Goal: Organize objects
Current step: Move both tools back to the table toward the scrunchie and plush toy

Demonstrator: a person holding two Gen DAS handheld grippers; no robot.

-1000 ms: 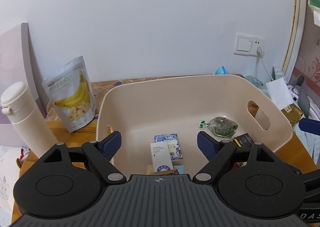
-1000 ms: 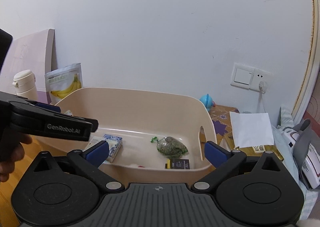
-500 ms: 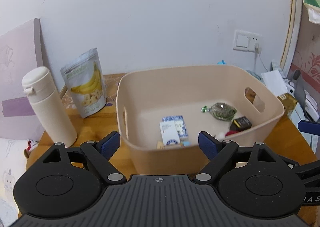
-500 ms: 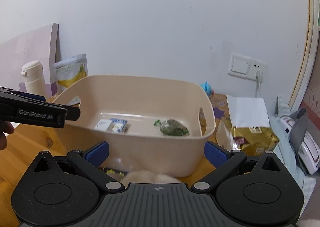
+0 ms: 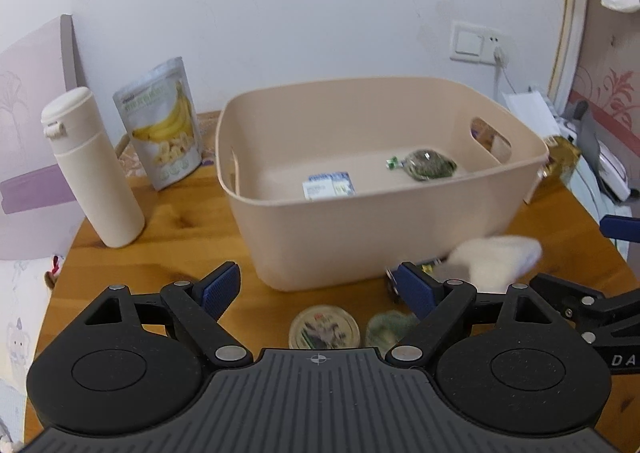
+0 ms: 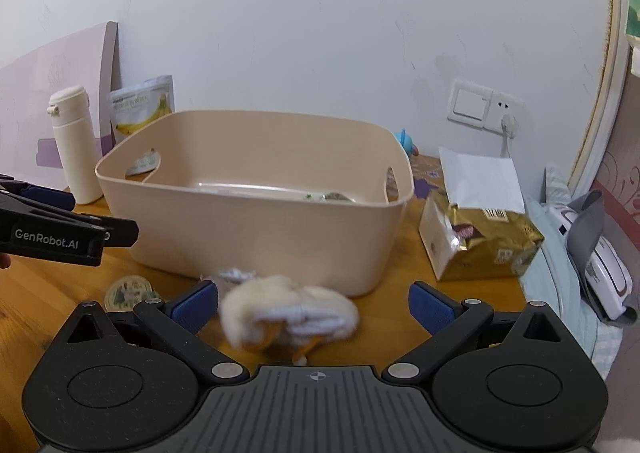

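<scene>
Two fisheye views cover one wooden counter point(image 5: 180, 229), each catching things the other misses. Largest is the beige bin point(image 5: 376, 237) at mid-counter: the left view looks down into it and shows a blue-and-white packet point(image 5: 329, 185) and a green-filled clear pouch point(image 5: 426, 165) on its floor, while the right view sees mostly its outer wall point(image 6: 256, 229) and only a sliver of the pouch. Only the right view gives the gold snack bag point(image 6: 480, 241) in full, just right of the bin. A cream bottle point(image 5: 92, 169) and a banana-chip pouch point(image 5: 162, 129) stand left of the bin in both. In front of the bin lies a fluffy cream cloth bundle point(image 6: 288, 311), blurred; in the right view it sits between the wide-open fingers of the right gripper point(image 6: 314, 303), which grips nothing. The left gripper point(image 5: 320, 289) is likewise spread wide and empty, above a small round lidded tin point(image 5: 325, 329) and a greenish wad point(image 5: 390, 329) that the right view barely shows.
</scene>
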